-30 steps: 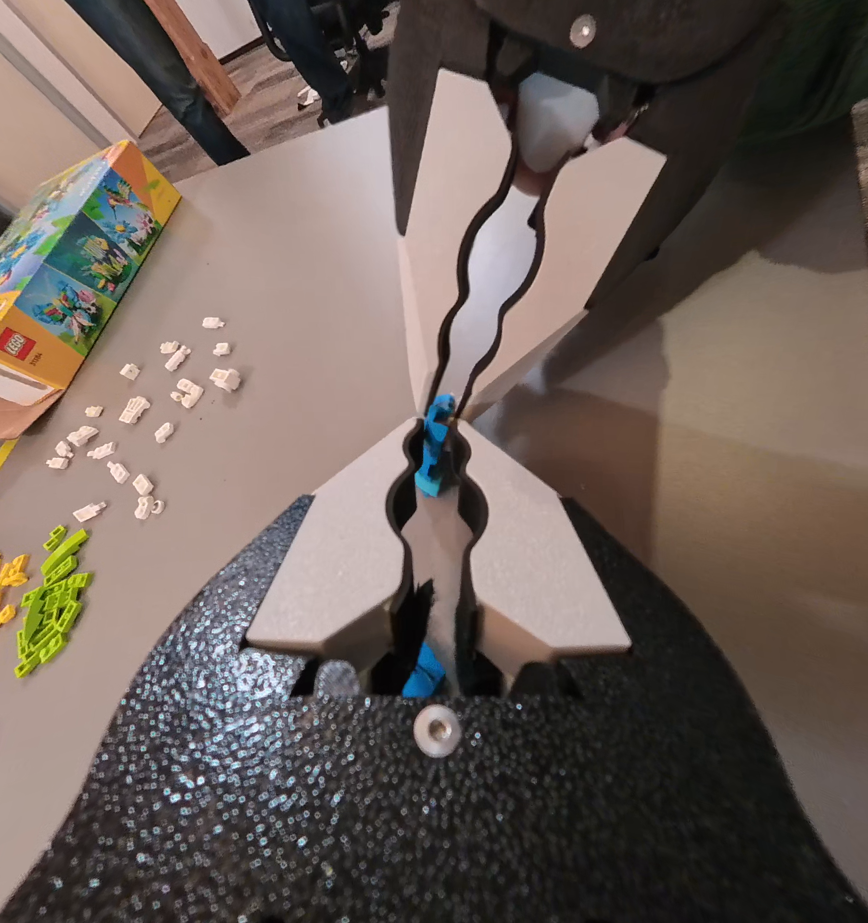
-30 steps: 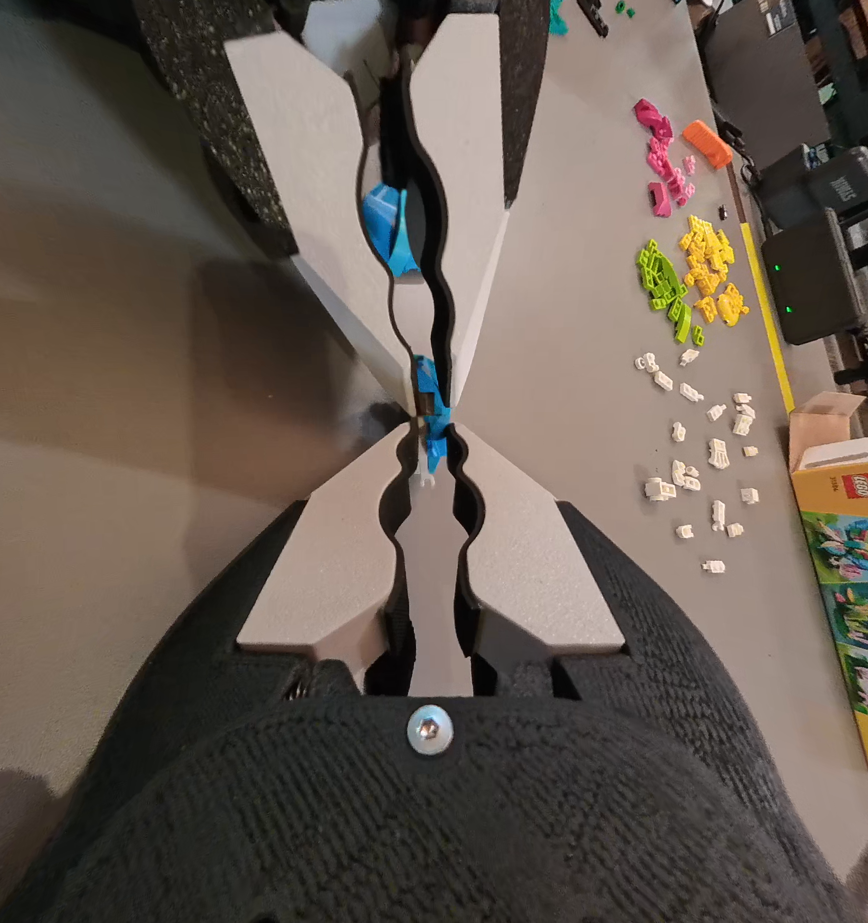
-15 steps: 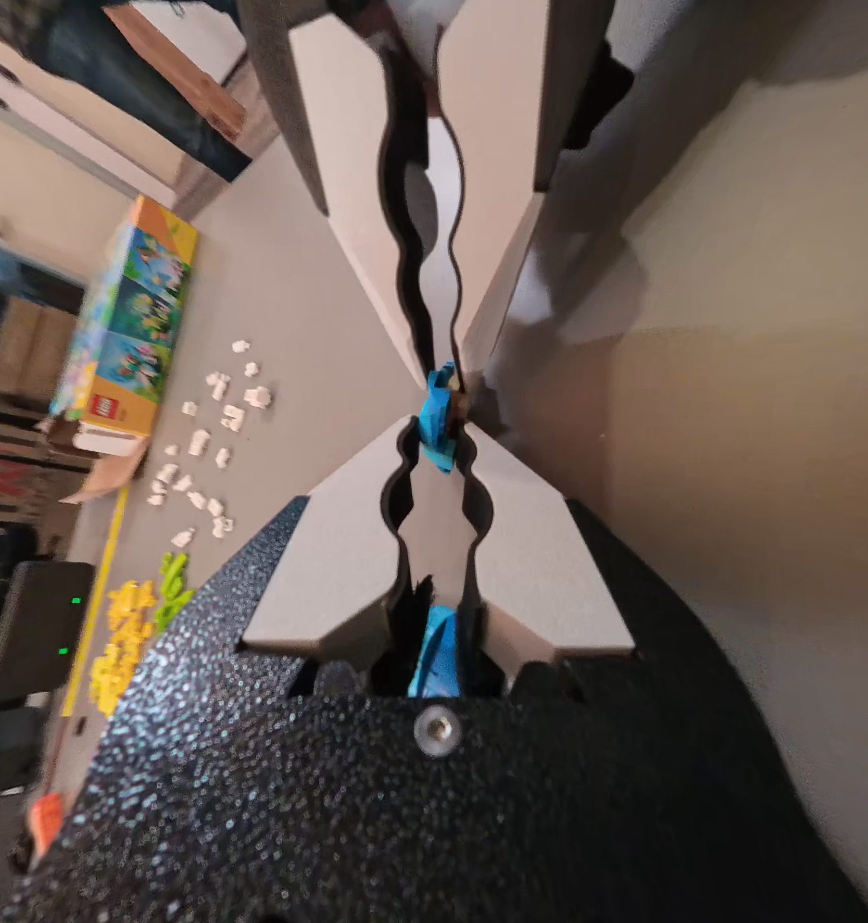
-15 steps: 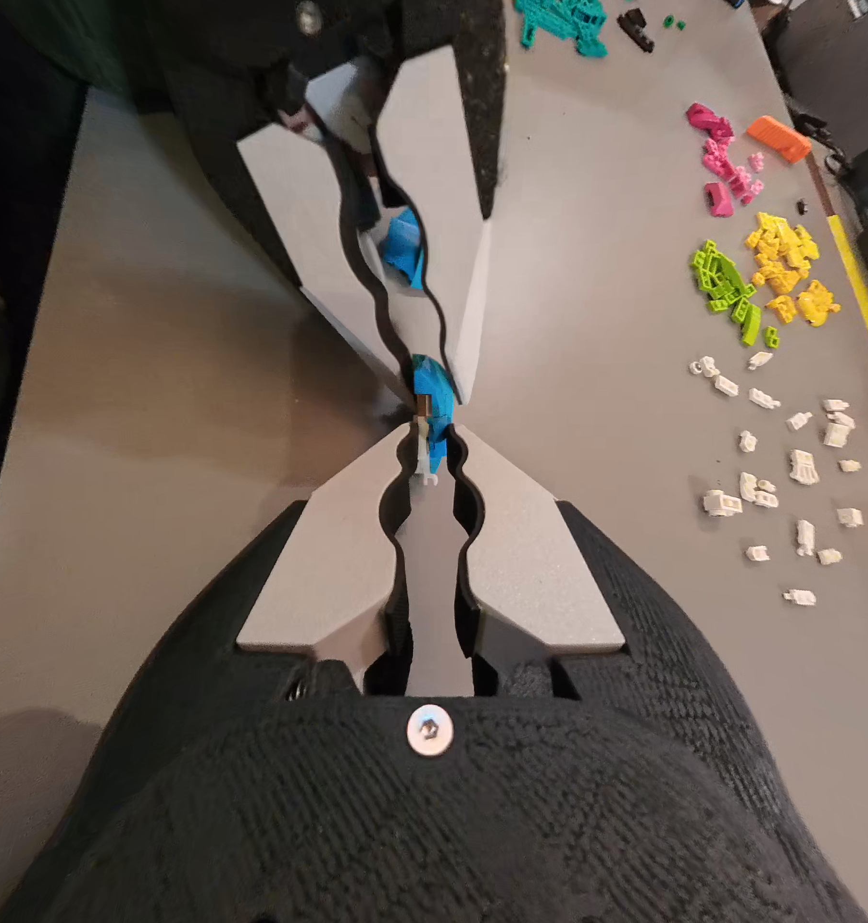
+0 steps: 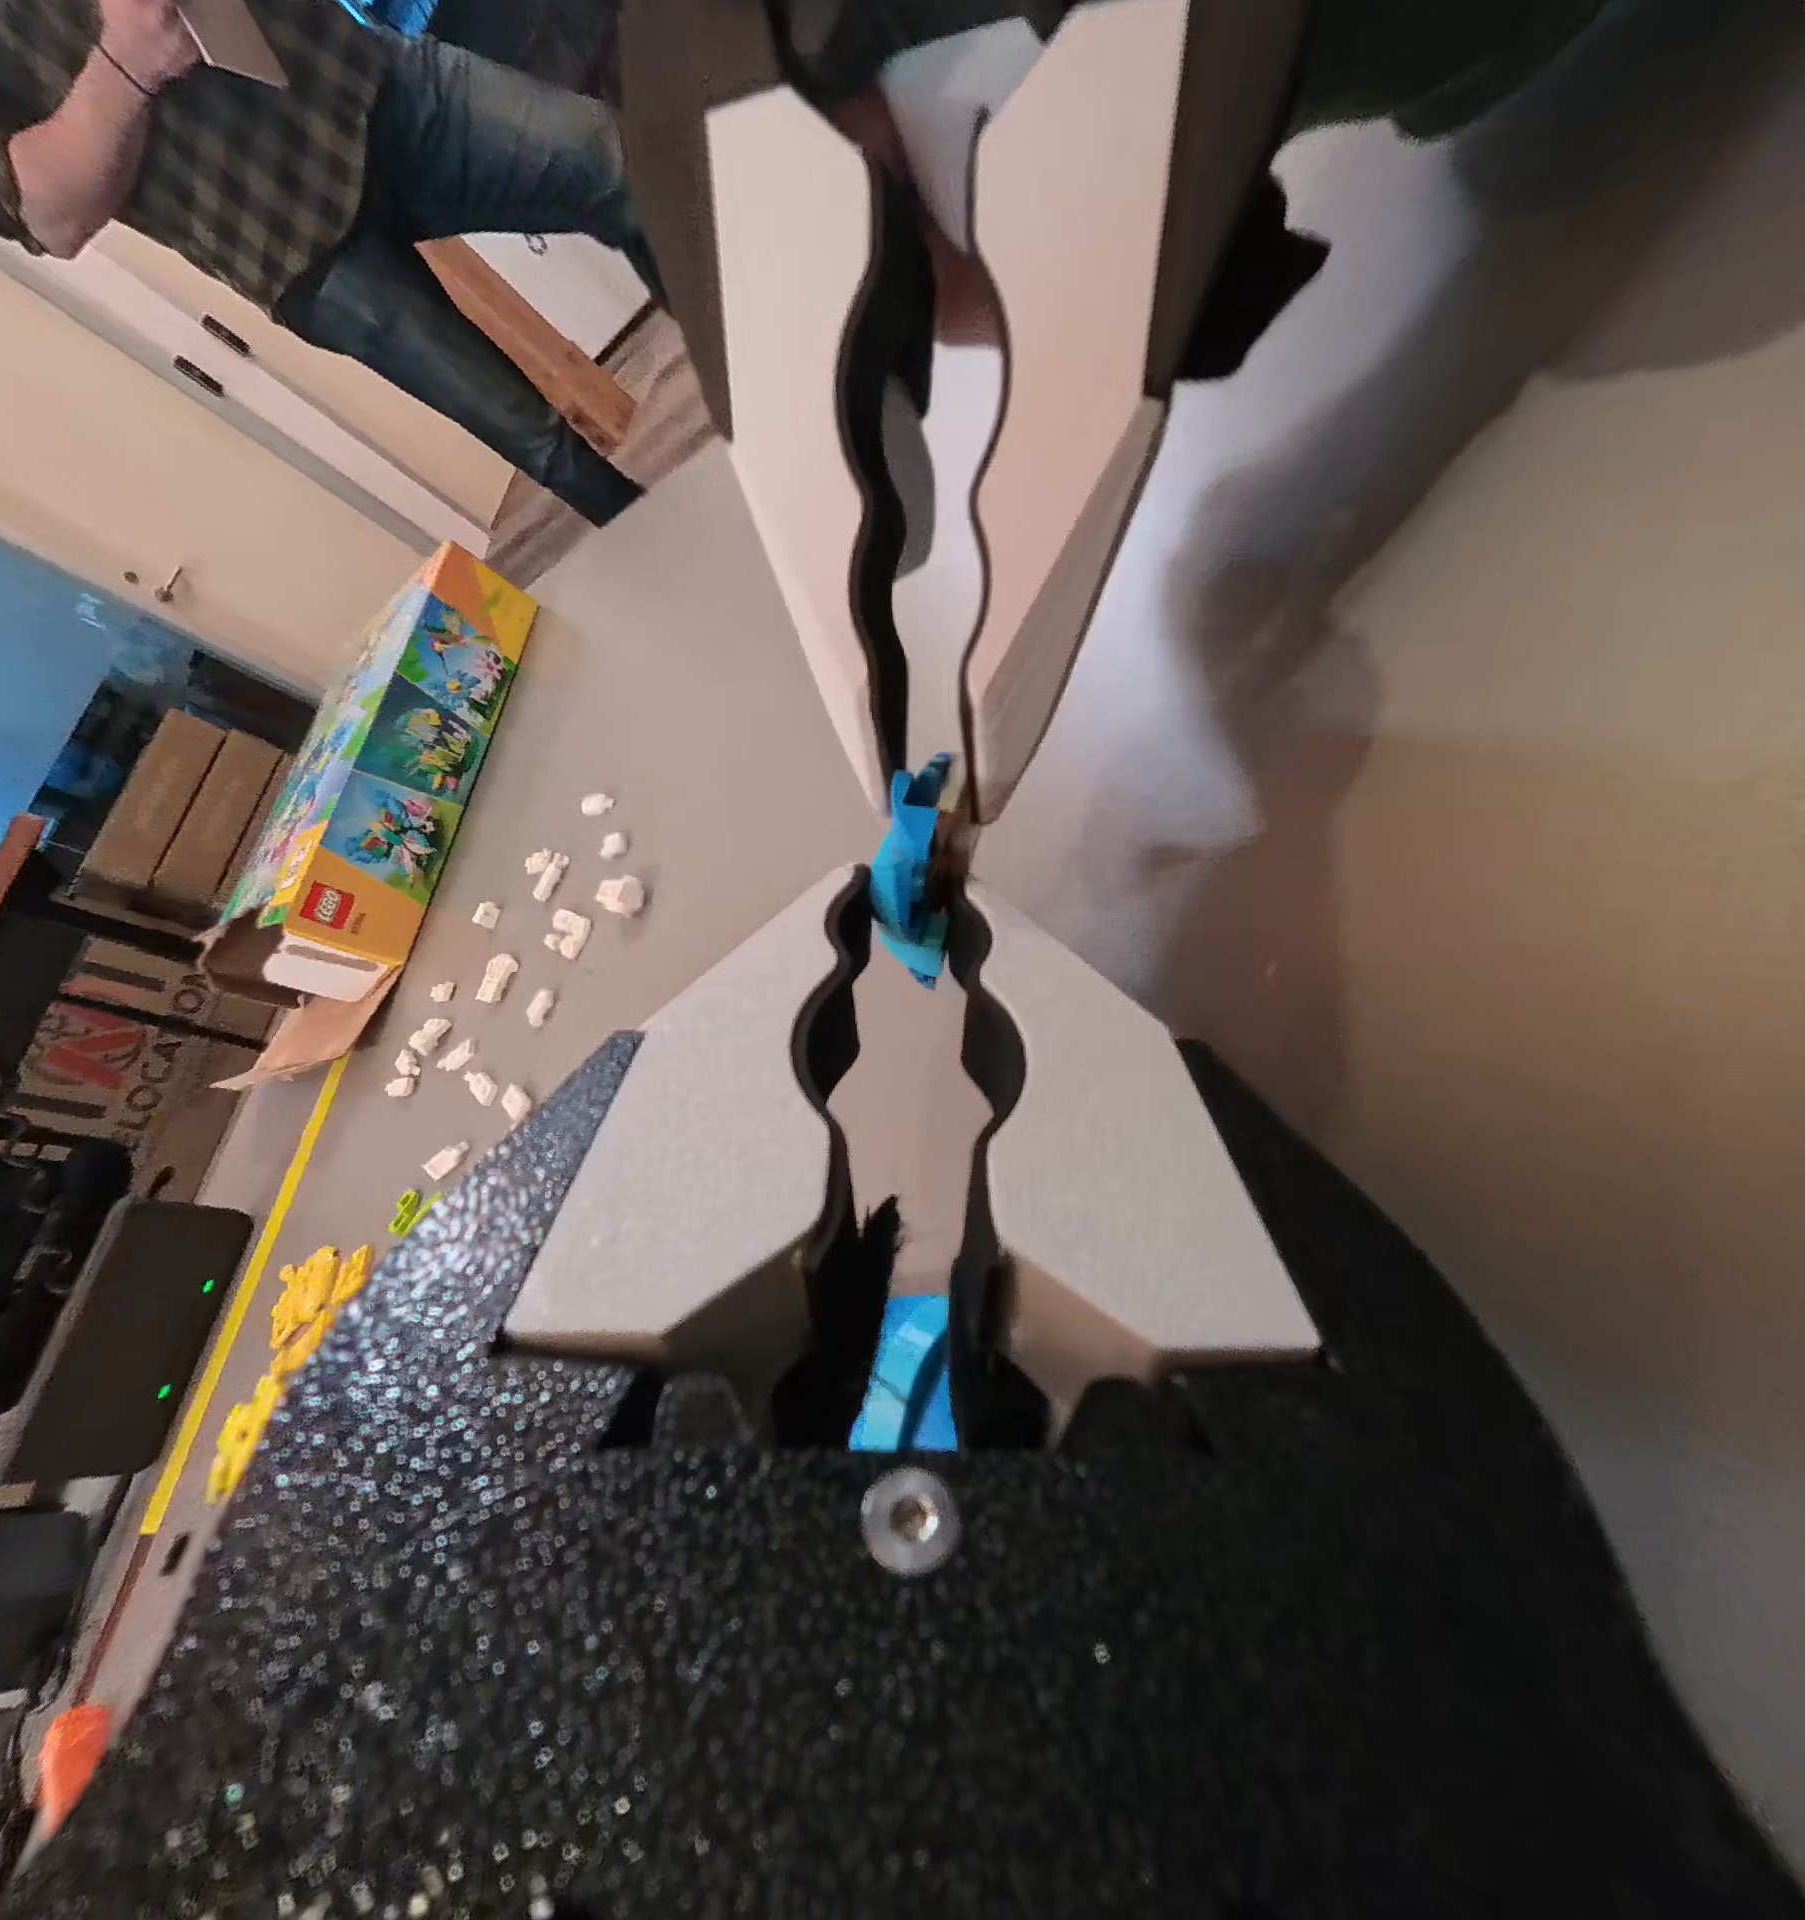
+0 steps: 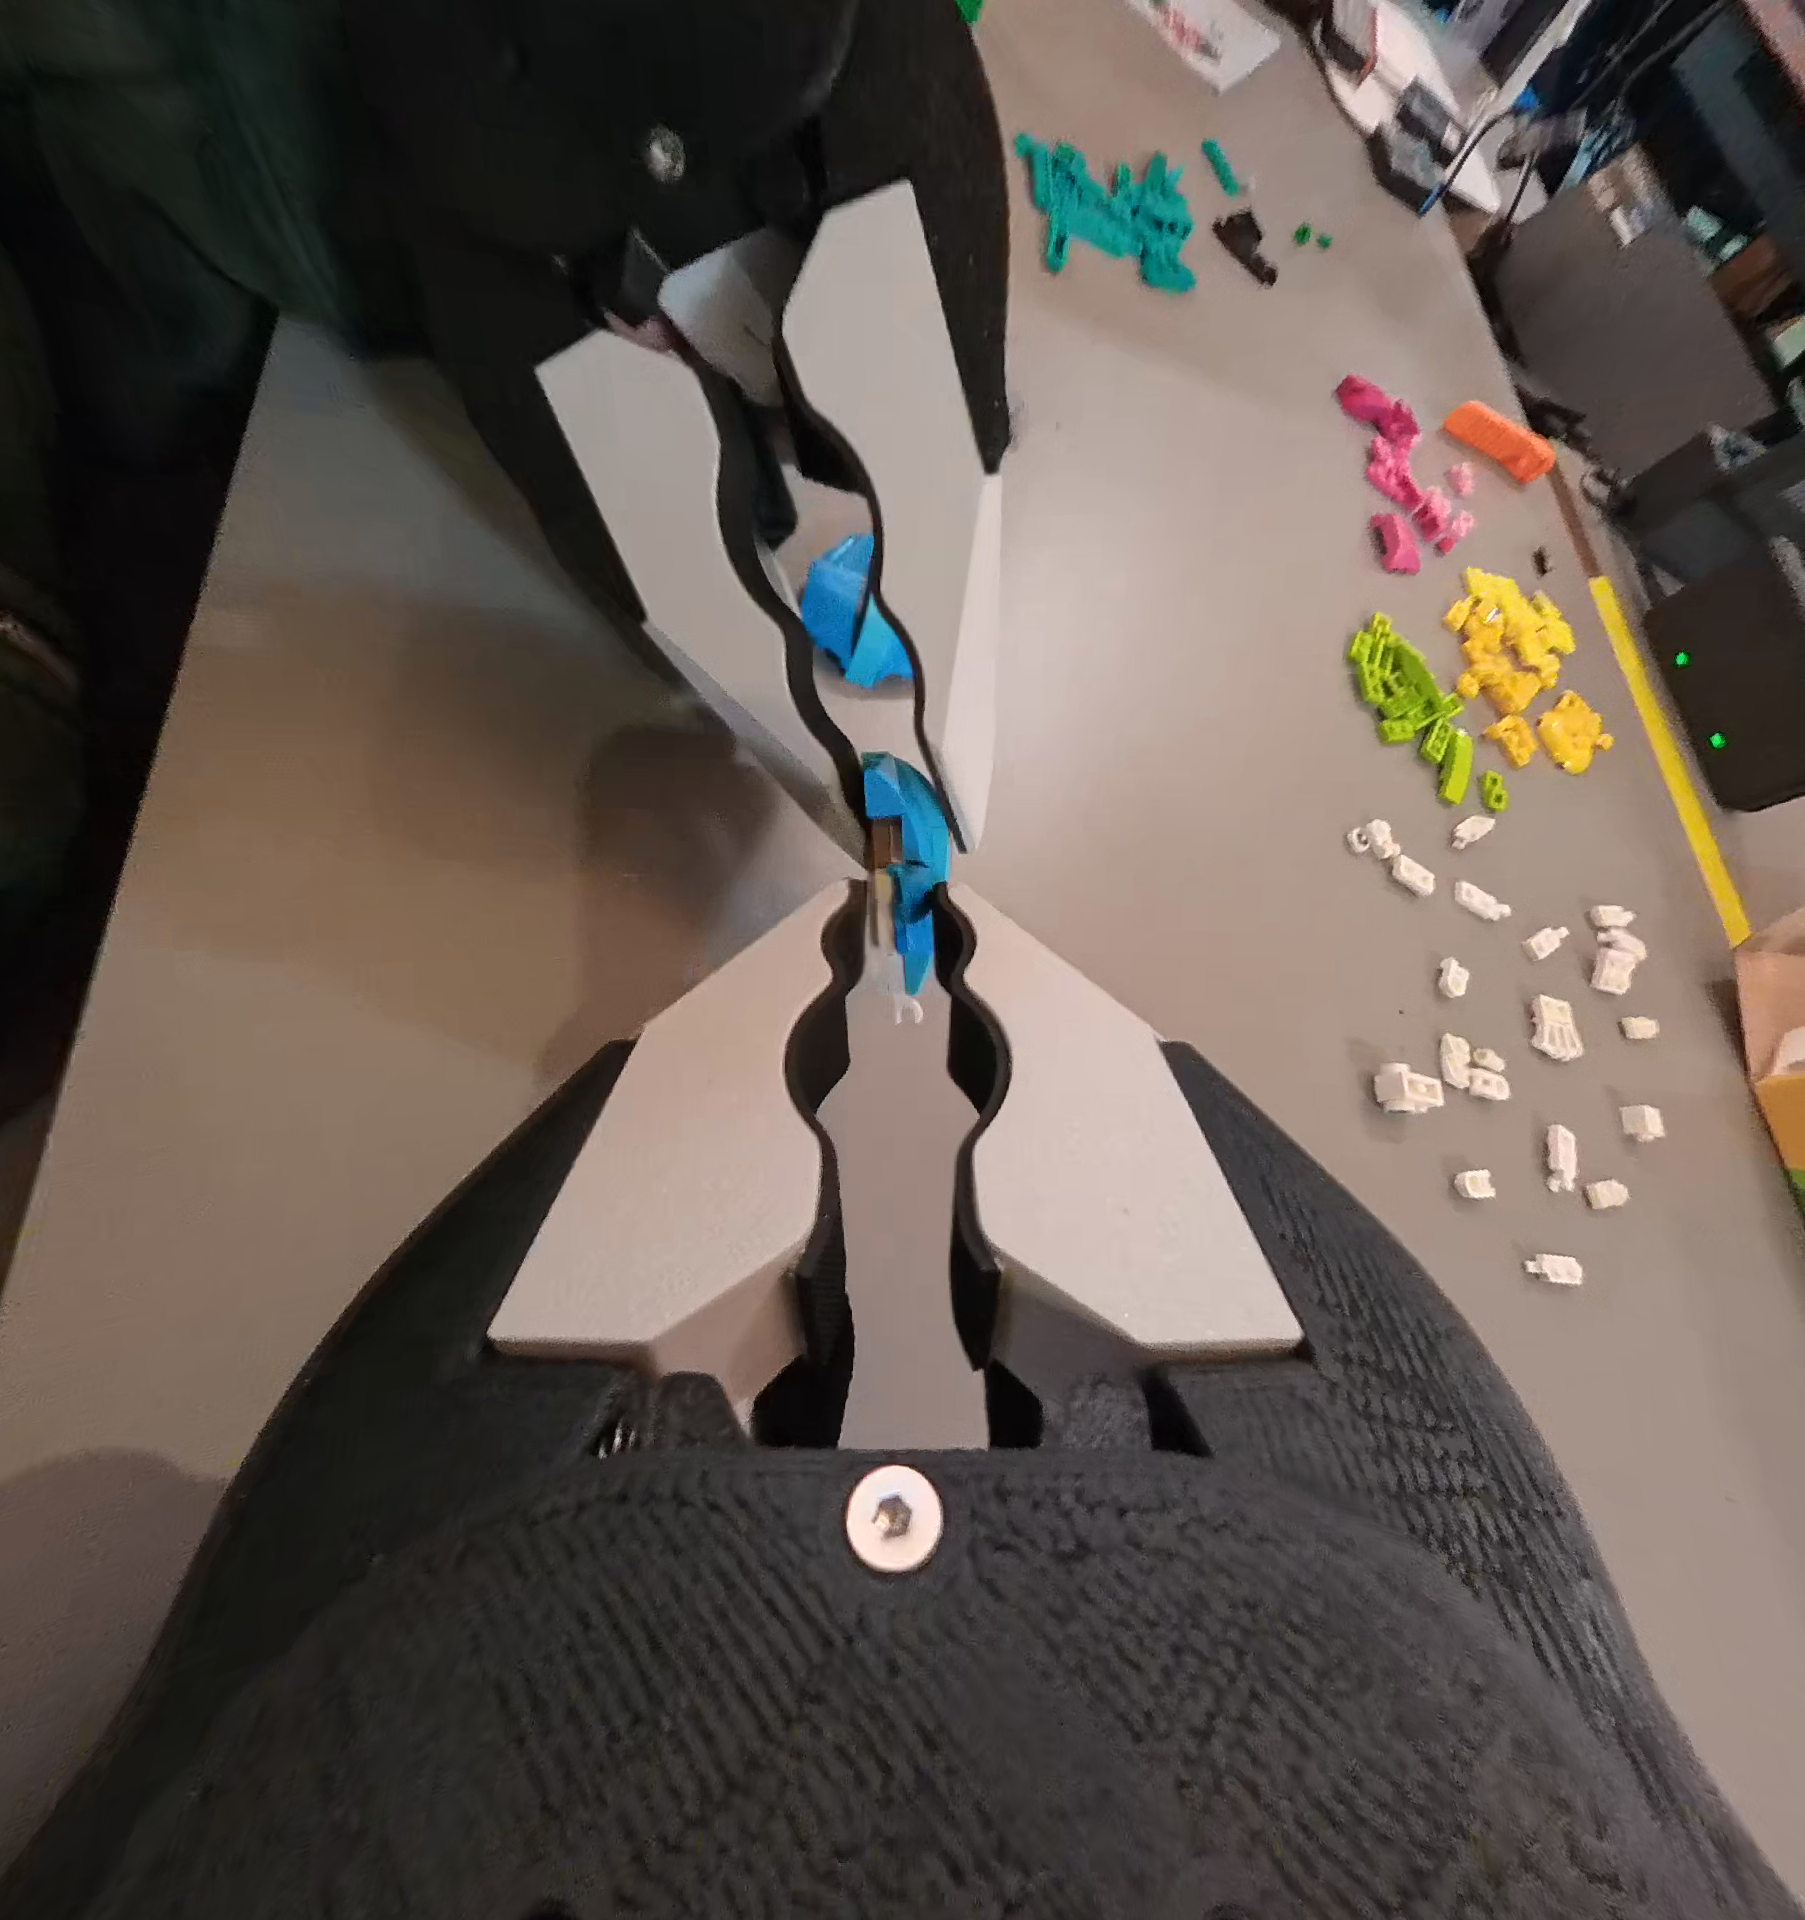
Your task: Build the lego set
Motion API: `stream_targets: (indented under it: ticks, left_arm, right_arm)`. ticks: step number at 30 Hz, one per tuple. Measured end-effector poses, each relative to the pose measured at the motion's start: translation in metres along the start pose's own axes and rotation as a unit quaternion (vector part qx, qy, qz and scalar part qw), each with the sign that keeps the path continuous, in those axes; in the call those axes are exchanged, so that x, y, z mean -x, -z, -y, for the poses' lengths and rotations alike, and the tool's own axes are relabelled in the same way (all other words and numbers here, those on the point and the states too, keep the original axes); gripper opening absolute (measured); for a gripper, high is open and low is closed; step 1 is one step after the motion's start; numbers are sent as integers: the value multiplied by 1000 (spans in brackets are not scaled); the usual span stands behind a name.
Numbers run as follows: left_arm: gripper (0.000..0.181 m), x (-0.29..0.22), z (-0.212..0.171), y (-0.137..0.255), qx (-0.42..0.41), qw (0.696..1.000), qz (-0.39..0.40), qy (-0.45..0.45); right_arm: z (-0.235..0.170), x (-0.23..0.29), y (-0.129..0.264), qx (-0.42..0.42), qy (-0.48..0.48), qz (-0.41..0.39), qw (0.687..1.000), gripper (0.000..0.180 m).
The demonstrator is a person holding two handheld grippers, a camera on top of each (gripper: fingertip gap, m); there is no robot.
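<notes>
My left gripper (image 5: 908, 906) and my right gripper (image 6: 898, 902) meet tip to tip above the grey table (image 6: 1168, 727). Both are shut on a small blue Lego assembly (image 5: 906, 883) pinched between them. In the right wrist view the part in my right fingertips is blue with a white piece (image 6: 903, 940), and the part in the left gripper (image 6: 913, 826) is a rounded blue piece (image 6: 903, 800). Another blue piece (image 6: 851, 623) lies on the table under the left gripper. It also shows between the left fingers' bases (image 5: 908, 1382).
Sorted piles lie beside the grippers: white pieces (image 6: 1500, 1039), lime green (image 6: 1407, 686), yellow (image 6: 1521, 665), pink (image 6: 1397, 478), an orange part (image 6: 1500, 442) and teal (image 6: 1116, 218). The Lego box (image 5: 399, 769) stands at the table edge. A person (image 5: 254, 156) stands beyond. Left and right tips are no more than a few centimetres apart.
Both grippers stay tip to tip on the blue pieces. They have tilted and turned together, so the left view now shows the room and the right view shows farther along the table.
</notes>
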State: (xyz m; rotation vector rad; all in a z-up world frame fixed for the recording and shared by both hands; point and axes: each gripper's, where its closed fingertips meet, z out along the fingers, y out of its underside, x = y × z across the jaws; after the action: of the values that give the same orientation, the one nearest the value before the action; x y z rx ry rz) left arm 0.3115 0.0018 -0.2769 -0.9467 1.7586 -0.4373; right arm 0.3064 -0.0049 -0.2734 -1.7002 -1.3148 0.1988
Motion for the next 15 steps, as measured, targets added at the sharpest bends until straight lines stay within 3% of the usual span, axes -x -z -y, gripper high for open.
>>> stream_targets:
  ticks: [5, 10, 15]
  left_arm:
    - [12, 8, 22, 12, -61, 996, -17, 70]
    - [12, 12, 38, 22, -107, 986, -42, 120]
    - [12, 15, 42, 27, -125, 982, -46, 136]
  right_arm:
    - [19, -6, 12, -52, 23, -30, 998, 26]
    - [44, -6, 26, -122, 45, -39, 991, 10]
    - [49, -7, 31, -128, 47, -40, 990, 9]
